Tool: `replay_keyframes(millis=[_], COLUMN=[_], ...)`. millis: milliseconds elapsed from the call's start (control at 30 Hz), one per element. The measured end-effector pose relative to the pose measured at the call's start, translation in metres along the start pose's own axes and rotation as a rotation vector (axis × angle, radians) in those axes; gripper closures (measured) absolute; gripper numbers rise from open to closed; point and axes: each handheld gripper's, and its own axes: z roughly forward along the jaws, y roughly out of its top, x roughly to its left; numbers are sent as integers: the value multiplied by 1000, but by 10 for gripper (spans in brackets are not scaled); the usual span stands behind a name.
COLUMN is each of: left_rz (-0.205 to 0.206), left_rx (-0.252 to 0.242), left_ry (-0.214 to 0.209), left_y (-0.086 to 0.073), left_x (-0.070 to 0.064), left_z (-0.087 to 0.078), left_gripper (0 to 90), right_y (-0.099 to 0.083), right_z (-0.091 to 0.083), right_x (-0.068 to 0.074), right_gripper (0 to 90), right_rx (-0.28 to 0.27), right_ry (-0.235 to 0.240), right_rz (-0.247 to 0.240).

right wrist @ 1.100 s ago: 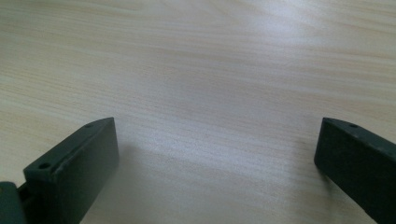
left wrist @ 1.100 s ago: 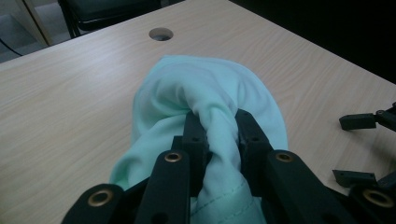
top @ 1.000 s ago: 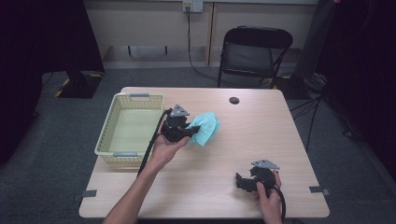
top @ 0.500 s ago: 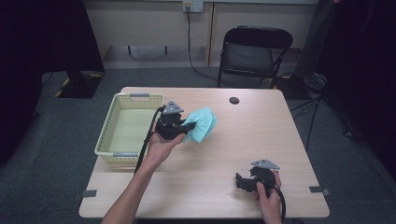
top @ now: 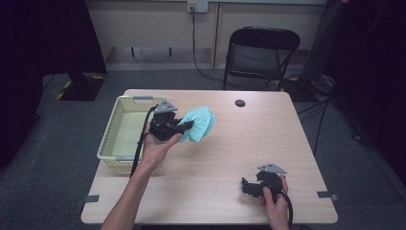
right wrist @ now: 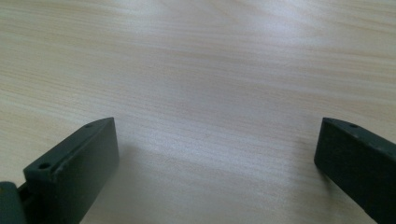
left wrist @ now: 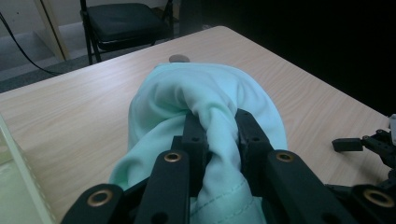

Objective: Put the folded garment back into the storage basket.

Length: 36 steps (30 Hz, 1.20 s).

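A light teal cloth (top: 198, 123) hangs bunched from my left gripper (top: 187, 126), which is shut on it just above the table, beside the basket's right wall. In the left gripper view the cloth (left wrist: 210, 100) is pinched between the two black jaws of that left gripper (left wrist: 219, 122) and drapes over them. My right gripper (top: 245, 186) rests low at the table's front right, held by a hand, jaws spread wide. In the right gripper view its fingers (right wrist: 79, 158) stand far apart over bare wood with nothing between them.
A pale yellow mesh basket (top: 114, 139) sits at the table's left side, with nothing visible inside it. A small dark round disc (top: 240, 103) lies near the far edge. A black folding chair (top: 261, 52) stands behind the table.
My left gripper has carried the teal cloth leftward, closer to the basket. The right gripper has stayed where it was.
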Motion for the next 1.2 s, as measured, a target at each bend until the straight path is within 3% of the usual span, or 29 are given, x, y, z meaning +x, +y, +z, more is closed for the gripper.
replay_keyframes(millis=[700, 1200], left_rz=[-40, -59], left_rx=[-87, -108], left_ry=[31, 72], left_y=[0, -3], left_x=[22, 40], left_z=[-41, -65], left_gripper=[769, 766], right_y=[0, 0], right_z=[0, 0], right_x=[0, 0], right_gripper=[0, 0], right_rx=[0, 0], right_ry=[0, 0], right_rz=[0, 0])
